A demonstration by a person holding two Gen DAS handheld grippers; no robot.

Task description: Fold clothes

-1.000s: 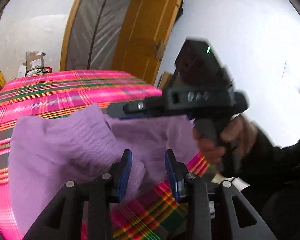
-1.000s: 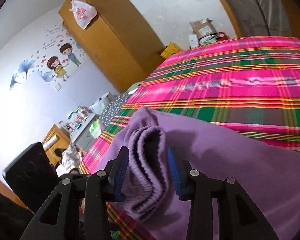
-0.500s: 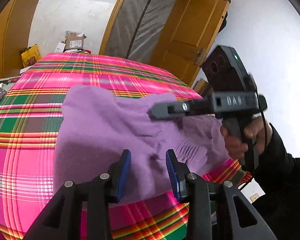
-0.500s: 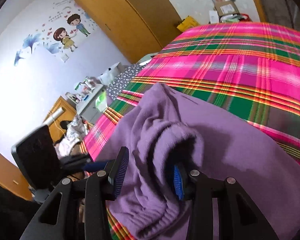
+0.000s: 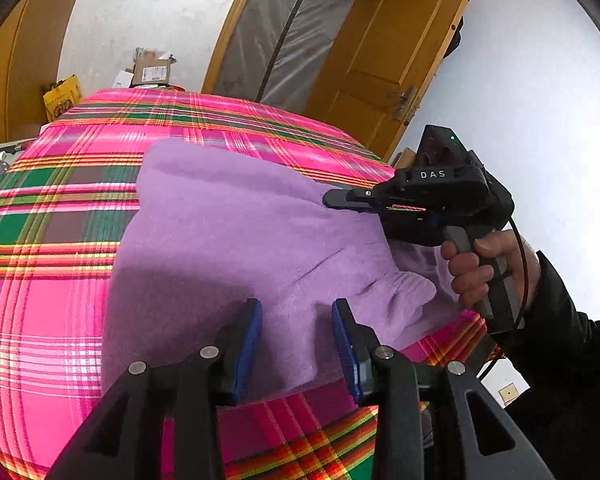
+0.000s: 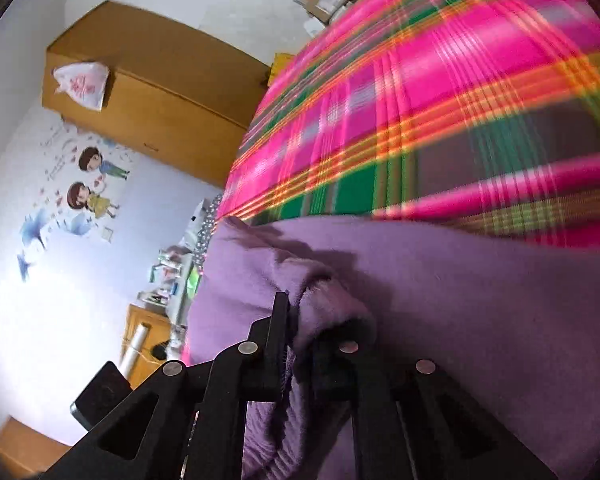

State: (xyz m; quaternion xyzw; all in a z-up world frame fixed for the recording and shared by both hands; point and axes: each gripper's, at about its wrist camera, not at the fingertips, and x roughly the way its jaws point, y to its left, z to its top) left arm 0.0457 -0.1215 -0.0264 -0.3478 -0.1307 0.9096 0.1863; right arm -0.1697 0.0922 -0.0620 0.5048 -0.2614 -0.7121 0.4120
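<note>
Purple sweater (image 5: 236, 240) laid on plaid bed cover (image 5: 60, 300), near its front edge.
Its cuffed sleeve was pointed rightward; left gripper (image 5: 296, 344) was held apart above it, right gripper (image 6: 300, 320) was being closed on a fold.

A purple sweater (image 5: 236, 240) lies on the plaid bedspread (image 5: 52, 240). The left gripper (image 5: 296, 344) hovers spread at six o'clock over its near edge. At three o'clock a hand (image 5: 484, 268) holds the right gripper (image 5: 332, 199) above the sweater. A door (image 5: 388, 52) stands at one o'clock.
</note>
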